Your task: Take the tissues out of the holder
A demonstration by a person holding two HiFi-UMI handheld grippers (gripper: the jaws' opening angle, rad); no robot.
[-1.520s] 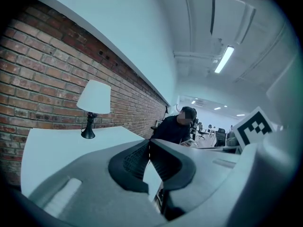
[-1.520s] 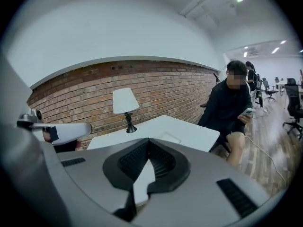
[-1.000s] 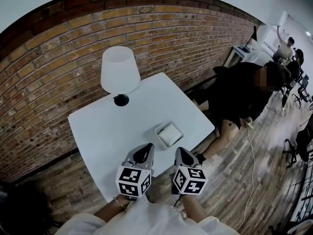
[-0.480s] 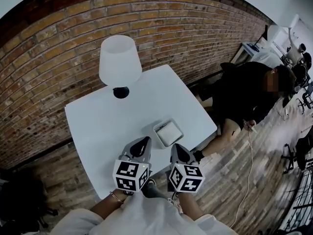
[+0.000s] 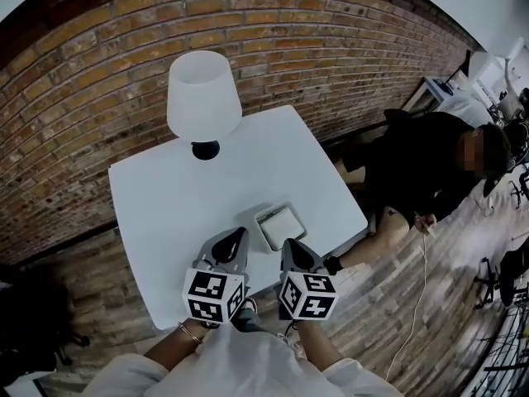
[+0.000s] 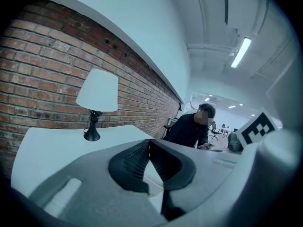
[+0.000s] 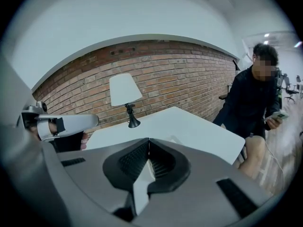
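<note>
A shallow white square holder (image 5: 279, 226) with a flat stack of white tissues in it sits near the front edge of the white table (image 5: 182, 197). My left gripper (image 5: 240, 235) hovers just left of the holder, near the table's front edge. Its jaws meet at the tips with nothing between them (image 6: 149, 142). My right gripper (image 5: 288, 246) hangs just in front of the holder, not touching it. It is also shut and empty (image 7: 149, 140). The two marker cubes sit side by side below the grippers.
A white-shaded lamp (image 5: 204, 98) on a black base stands at the table's far left. A brick wall (image 5: 331, 64) runs behind the table. A person in dark clothes (image 5: 421, 168) sits close to the table's right corner. A cable (image 5: 417, 288) trails over the wooden floor.
Both grippers have drifted a little left and closer together, staying shut. The head view has shifted, so the table and holder sit slightly higher and further left in the picture.
</note>
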